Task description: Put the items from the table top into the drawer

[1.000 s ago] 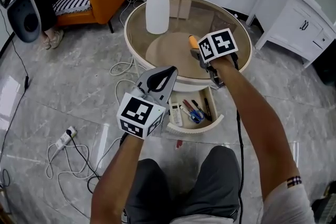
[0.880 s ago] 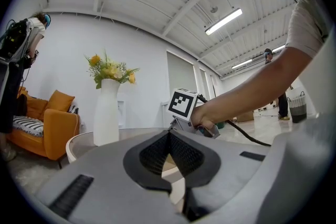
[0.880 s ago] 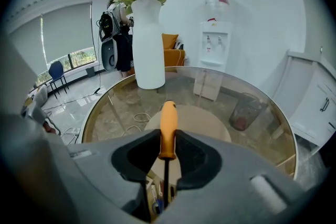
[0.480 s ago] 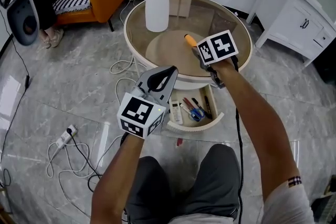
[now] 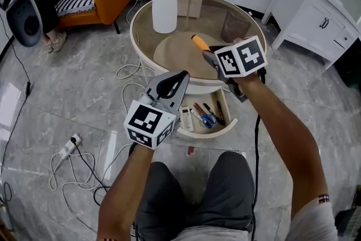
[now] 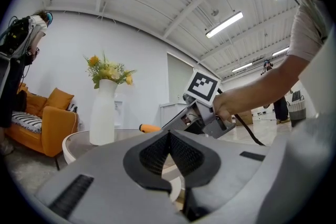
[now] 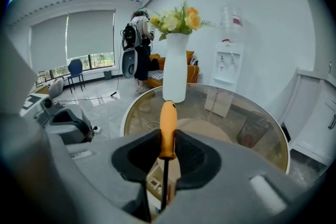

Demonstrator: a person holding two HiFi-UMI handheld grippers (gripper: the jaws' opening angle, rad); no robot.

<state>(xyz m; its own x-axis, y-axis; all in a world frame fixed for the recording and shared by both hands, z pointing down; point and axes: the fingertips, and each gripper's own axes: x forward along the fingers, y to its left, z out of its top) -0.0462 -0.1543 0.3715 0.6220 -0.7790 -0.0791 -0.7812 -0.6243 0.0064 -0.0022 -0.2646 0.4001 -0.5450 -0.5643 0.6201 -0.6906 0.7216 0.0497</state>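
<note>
My right gripper [image 7: 168, 153], jaws just closed on the screwdriver's [image 7: 168, 126] handle, holds it above the table [image 5: 142, 31] for the open drawer [image 5: 217, 135]; my left gripper [image 6: 169, 148], pinched empty, waits aside.

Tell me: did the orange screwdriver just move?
Yes. The right gripper just closed its jaws on the screwdriver and carried it slightly toward the white vase.
</note>
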